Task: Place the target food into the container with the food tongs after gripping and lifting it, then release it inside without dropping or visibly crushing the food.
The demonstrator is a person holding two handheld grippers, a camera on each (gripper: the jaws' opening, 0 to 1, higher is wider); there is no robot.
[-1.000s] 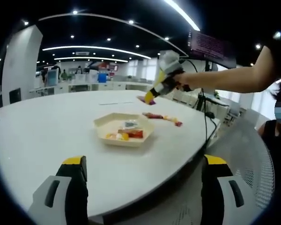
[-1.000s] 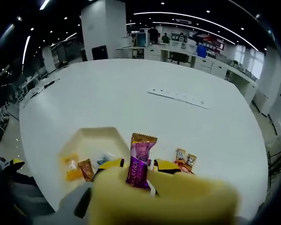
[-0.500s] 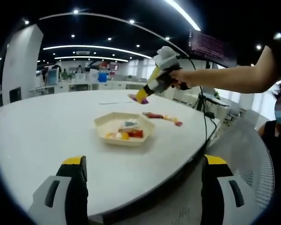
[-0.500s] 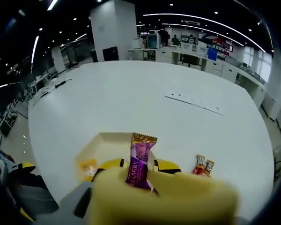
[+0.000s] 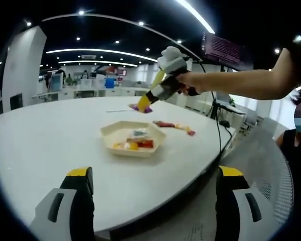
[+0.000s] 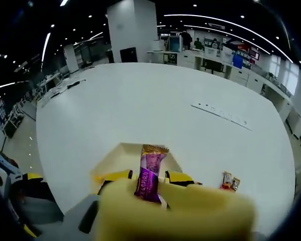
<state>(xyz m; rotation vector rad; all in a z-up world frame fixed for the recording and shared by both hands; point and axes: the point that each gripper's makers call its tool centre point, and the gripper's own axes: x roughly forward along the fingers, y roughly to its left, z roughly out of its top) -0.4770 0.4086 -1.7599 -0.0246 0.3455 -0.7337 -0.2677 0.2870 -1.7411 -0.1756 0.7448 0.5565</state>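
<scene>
Table carries loose candies beside tray.

A: What colours are you seeing on the candy packet?

B: You are looking at a purple wrapper with a golden-orange crimped top edge, sitting between yellow food tongs.

A: And the container?

B: You are facing a cream hexagonal tray that is holding orange, yellow, red and pale blue wrapped sweets. It is resting on a plain white table.

A: The loose candies beside it?

B: They are showing red, orange and yellow wrappers.

A: Your left gripper?

B: Its jaws are showing black with yellow tips over grey bases.
</scene>
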